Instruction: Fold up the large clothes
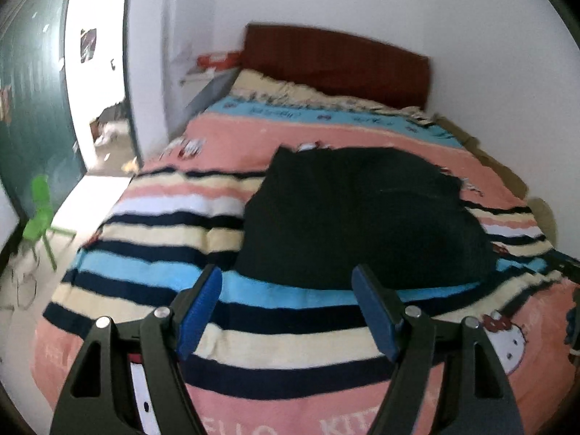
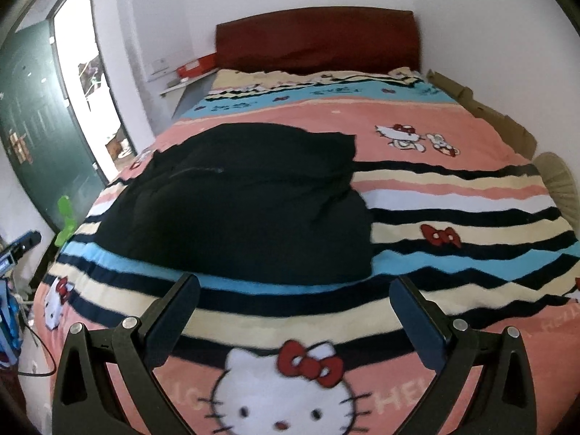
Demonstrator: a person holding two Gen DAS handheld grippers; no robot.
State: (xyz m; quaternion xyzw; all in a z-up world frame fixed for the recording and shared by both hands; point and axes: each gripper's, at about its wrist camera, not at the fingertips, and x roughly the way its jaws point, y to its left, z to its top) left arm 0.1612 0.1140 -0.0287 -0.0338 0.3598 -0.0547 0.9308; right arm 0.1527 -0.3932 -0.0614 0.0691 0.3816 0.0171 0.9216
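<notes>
L tool wide, empty | R tool same | black garment just ahead

You've got a bed with a dark red headboard against the white wall, and the whole top is covered by a striped Hello Kitty blanket in pink, cream, navy and blue bands. Lying right on that blanket, roughly mid-bed, is a black garment, bunched into a rounded heap. It's probably a jacket or hoodie, but it's too dark and blurry to tell.
</notes>
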